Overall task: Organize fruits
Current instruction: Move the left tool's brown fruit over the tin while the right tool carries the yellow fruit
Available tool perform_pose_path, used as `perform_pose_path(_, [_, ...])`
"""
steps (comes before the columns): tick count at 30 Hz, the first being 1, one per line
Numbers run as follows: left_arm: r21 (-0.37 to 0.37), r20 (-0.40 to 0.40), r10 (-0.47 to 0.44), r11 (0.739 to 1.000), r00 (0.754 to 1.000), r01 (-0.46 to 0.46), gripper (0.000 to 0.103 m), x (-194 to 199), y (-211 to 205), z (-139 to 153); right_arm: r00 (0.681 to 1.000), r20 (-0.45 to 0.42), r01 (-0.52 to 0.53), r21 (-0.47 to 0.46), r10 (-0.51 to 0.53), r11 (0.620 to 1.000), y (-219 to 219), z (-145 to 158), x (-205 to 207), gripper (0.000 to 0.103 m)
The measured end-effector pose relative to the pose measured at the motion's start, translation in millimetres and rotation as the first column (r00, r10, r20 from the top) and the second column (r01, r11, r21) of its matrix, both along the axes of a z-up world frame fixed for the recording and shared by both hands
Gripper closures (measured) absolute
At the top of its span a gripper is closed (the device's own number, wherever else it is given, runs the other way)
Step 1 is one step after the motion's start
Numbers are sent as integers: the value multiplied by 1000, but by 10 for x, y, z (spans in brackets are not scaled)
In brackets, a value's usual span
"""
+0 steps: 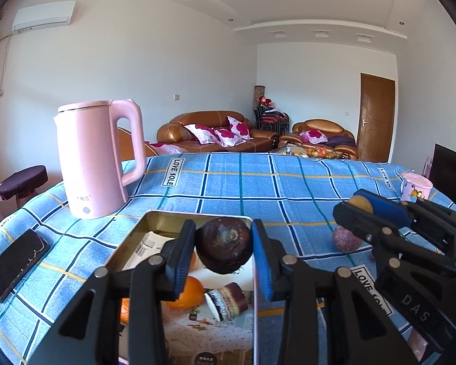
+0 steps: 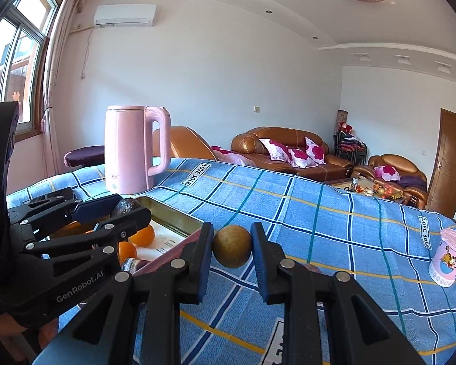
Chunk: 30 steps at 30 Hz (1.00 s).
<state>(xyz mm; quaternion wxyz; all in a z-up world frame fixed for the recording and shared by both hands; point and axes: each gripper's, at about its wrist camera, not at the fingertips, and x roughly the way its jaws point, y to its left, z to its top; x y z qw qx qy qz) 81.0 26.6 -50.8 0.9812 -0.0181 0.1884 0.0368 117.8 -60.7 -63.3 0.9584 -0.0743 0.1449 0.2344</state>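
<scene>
**Basically two round fruits pinched at once, tin waiting underneath**

Basically, both sets of fingers are closed on fruit. The left gripper (image 1: pixel 223 249) has its blue-padded fingers (image 1: pixel 179 261) pressed on either side of a dark brown-purple fruit (image 1: pixel 224 245), held across its widest part and hanging above the open metal tin (image 1: pixel 155 217). The right gripper (image 2: pixel 231 251) is pinching a small tan-brown fruit (image 2: pixel 232 245) the same way, over the blue checked cloth on the table (image 2: pixel 319 213), just beside the tin's edge.

Handling-wise, both look light and roundish, so a hold across the middle is probably the safe one; off-centre and they could be squirted out of the pads. The dark one has a blotchy, worn-looking patch on its skin, so it's judged to be softish and easily bruised if squeezed hard. The tan one looks firmer and dry-skinned, likely not slippery.

Inside the tin, a couple of oranges (image 1: pixel 190 296) and some printed paper can be seen, so a gentle lowering would be wanted instead of a drop. One more reddish fruit (image 1: pixel 345 238) is left on the cloth near the right gripper. Further out, a pink kettle (image 1: pixel 97 158), a phone (image 1: pixel 16 263) and a pink cup (image 2: pixel 448 257) are parked on the table.
</scene>
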Motion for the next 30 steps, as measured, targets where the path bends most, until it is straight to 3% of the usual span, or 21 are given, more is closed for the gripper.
perform_pose_path(17, [-4, -67, 100, 995, 993, -100, 64, -98, 485, -82, 993, -6, -117, -8, 117, 993, 499, 16, -36, 76])
perform_pose_path(30, [-21, -94, 101, 994, 990, -104, 64, -174, 587, -118, 983, -71, -172, -9, 171, 985, 692, -99, -7, 76])
